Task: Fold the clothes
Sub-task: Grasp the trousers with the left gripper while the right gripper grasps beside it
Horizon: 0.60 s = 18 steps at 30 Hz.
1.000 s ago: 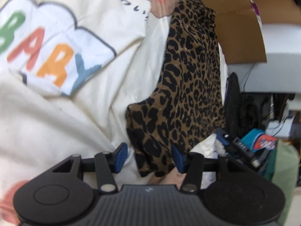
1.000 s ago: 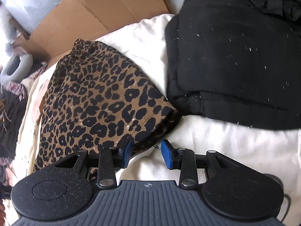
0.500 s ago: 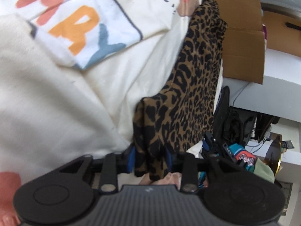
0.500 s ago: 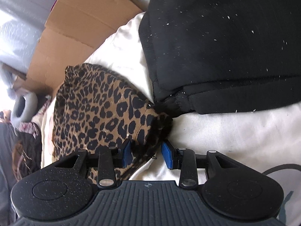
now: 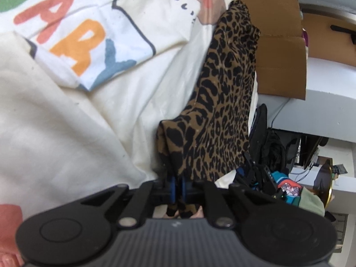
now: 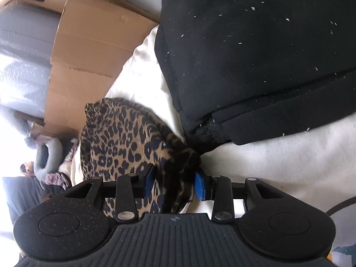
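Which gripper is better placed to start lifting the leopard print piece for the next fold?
Left. The left gripper is already shut on a corner of the leopard print garment, while the right gripper straddles another corner with its blue pads apart.

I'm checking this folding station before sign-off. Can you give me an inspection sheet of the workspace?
Surface: cream printed sheet, rumpled.
Job's things: leopard-print garment lying on the sheet; folded black garment beside it.
Clutter: cardboard boxes at the edge.
Grippers: left hand-held gripper shut on the leopard-print garment; right hand-held gripper open around a corner of it.
Cables: thin cable by the white furniture.
Surroundings: grey neck pillow, dark bags.
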### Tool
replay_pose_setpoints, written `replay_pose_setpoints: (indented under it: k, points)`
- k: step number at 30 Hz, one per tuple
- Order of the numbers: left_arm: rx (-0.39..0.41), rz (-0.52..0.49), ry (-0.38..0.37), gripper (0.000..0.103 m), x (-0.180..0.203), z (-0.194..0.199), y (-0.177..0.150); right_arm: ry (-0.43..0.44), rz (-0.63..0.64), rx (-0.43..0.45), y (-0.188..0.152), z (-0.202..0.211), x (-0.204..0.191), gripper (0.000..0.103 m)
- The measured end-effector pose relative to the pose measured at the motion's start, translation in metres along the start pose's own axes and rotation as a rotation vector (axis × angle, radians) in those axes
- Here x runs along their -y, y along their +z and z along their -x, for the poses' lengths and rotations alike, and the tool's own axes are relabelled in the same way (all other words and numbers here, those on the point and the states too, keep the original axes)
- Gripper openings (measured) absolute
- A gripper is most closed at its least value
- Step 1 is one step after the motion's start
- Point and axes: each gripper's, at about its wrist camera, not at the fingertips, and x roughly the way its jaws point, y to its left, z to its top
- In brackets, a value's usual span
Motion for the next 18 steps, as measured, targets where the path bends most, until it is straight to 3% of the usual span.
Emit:
replay_pose_setpoints:
  k: [7, 18]
  points:
    - [0.017, -0.012, 0.024, 0.005, 0.002, -0.002, 0.001, -0.021, 0.062, 0.027, 0.004, 0.004, -0.005, 0.043]
    - [0.018, -0.023, 0.038, 0.005, 0.003, -0.008, 0.002, -0.044, 0.218, -0.02, 0.013, -0.002, -0.012, 0.044]
